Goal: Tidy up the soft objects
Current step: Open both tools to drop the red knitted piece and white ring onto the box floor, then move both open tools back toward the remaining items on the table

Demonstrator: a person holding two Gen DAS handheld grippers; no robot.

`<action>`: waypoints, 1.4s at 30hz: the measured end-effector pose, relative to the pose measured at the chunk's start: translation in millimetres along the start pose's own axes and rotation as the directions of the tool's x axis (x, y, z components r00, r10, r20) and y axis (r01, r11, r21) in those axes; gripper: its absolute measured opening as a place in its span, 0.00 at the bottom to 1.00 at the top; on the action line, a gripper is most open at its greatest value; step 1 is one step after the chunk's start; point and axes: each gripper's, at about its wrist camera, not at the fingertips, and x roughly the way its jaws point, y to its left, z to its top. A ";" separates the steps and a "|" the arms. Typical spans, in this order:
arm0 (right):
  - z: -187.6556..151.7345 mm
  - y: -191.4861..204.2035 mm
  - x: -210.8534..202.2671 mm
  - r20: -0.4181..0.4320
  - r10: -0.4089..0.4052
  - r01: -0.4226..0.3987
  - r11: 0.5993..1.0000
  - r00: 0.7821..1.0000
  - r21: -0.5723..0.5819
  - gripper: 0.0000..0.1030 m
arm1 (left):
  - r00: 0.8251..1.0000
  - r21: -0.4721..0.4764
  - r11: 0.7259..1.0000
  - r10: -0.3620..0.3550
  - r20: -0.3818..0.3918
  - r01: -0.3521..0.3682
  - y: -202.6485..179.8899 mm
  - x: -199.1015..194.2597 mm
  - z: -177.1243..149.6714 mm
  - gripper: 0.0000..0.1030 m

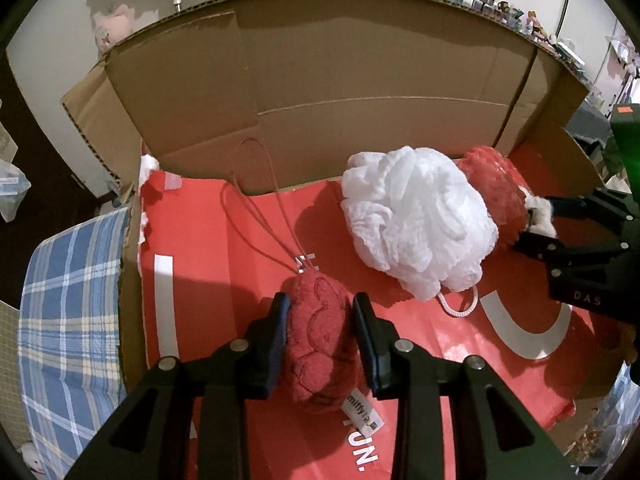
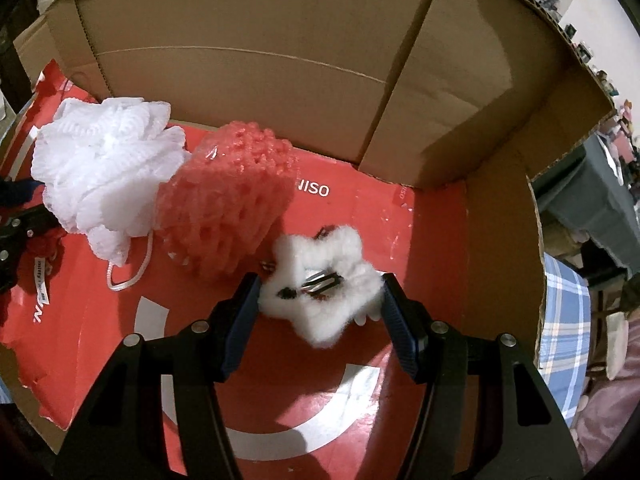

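My left gripper (image 1: 320, 312) is shut on a dark red plush pouch (image 1: 318, 344) with a red cord and a white label, resting on the red bag (image 1: 224, 264) that lines the cardboard box (image 1: 360, 80). My right gripper (image 2: 320, 292) has its jaws around a white fluffy star-shaped clip (image 2: 320, 284), with both pads touching it. A white mesh bath pouf (image 1: 416, 216) lies next to a red net sponge (image 2: 224, 208) near the back wall. The right gripper also shows at the right edge of the left wrist view (image 1: 536, 220).
The box walls (image 2: 280, 80) rise behind and to the right (image 2: 496, 240). A blue plaid cloth (image 1: 68, 320) lies outside the box on the left. Shelves with small items (image 1: 520, 16) line the far wall.
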 end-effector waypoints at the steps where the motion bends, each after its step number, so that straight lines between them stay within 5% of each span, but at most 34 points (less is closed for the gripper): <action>1: -0.4 -1.0 -0.4 0.000 -0.002 0.002 1.000 1.000 -0.001 0.57 | 1.000 0.000 1.000 -0.001 0.002 0.001 -3.1 -2.5 -1.2 0.34; 5: 3.0 5.8 1.7 -0.008 -0.010 0.010 1.000 1.000 -0.003 0.57 | 1.000 0.003 1.000 -0.003 0.006 0.003 -8.5 -3.8 -1.4 0.36; 10: 5.3 0.2 9.4 -0.013 -0.005 0.005 1.000 1.000 0.001 0.58 | 0.999 -0.006 1.000 -0.015 0.034 0.015 -5.4 -17.6 -0.1 0.56; 22: 2.0 8.2 -8.3 0.024 -0.026 0.027 0.999 0.999 -0.022 0.62 | 0.996 -0.021 1.000 -0.017 0.084 0.019 -4.5 -46.0 -1.8 0.66; 31: -14.5 11.7 -79.5 0.128 -0.015 0.015 1.000 0.992 0.002 0.64 | 0.981 -0.029 0.999 -0.029 0.192 0.035 -6.3 -90.6 -25.0 0.82; 42: -71.7 19.0 -216.4 0.332 0.024 -0.031 0.999 0.943 0.016 0.82 | 0.918 -0.003 0.999 -0.042 0.395 0.047 -29.5 -208.1 -84.2 1.00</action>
